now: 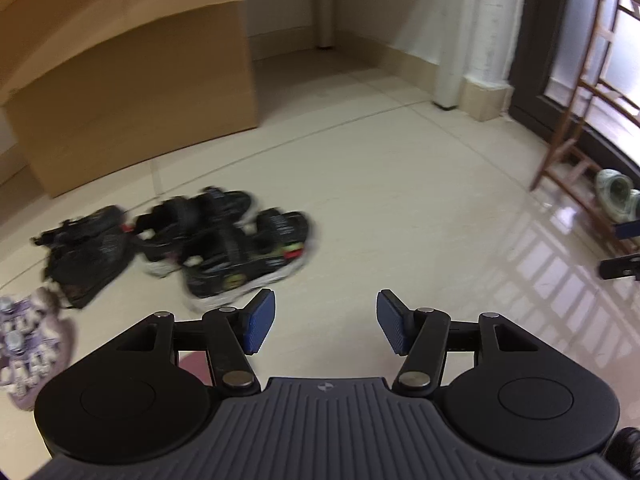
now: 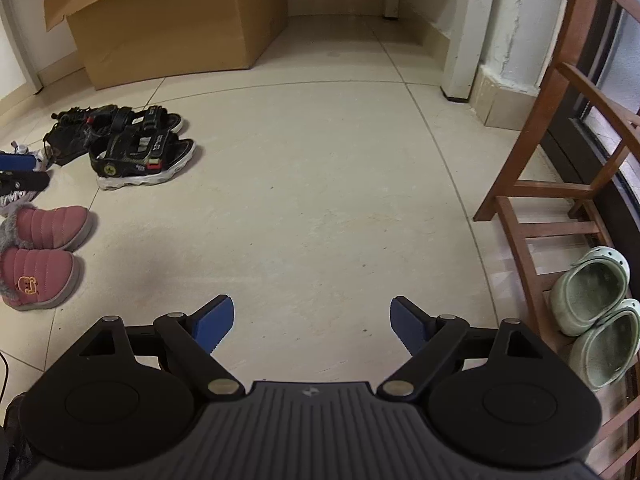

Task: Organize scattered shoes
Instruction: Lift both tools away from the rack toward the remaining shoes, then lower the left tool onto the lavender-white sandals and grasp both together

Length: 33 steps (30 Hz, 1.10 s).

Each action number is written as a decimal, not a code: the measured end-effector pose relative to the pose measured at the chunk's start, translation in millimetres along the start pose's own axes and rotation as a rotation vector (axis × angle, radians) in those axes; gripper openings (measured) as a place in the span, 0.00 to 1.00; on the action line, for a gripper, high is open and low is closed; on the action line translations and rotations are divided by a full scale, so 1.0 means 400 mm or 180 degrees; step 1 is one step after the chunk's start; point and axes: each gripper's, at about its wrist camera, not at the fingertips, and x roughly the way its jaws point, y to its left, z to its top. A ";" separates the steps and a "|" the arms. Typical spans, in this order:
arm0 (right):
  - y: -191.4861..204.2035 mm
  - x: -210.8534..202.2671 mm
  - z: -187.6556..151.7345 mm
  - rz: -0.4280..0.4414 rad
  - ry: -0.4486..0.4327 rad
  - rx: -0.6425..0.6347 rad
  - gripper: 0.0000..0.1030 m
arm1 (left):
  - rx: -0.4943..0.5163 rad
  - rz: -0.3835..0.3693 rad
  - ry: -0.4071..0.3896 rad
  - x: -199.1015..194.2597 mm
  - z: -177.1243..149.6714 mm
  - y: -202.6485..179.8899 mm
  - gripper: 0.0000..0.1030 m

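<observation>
floor: smooth tile, glossy near the window
box: matt brown cardboard
rack: varnished wood
pink slippers: quilted cloth, furry cuffs
clogs: matt pale-green plastic
sandals: black straps, white rubbery soles
right tongs: matt black plastic, ribbed blue pads

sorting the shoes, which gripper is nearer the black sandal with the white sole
Left. The left gripper hangs just beside the black sandal; the right gripper sits well across bare floor from it.
</observation>
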 end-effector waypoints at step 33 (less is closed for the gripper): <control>0.050 0.066 -0.003 -0.0013 0.0295 -0.0083 0.88 | -0.0050 0.0405 -0.0210 -0.048 -0.163 0.616 0.65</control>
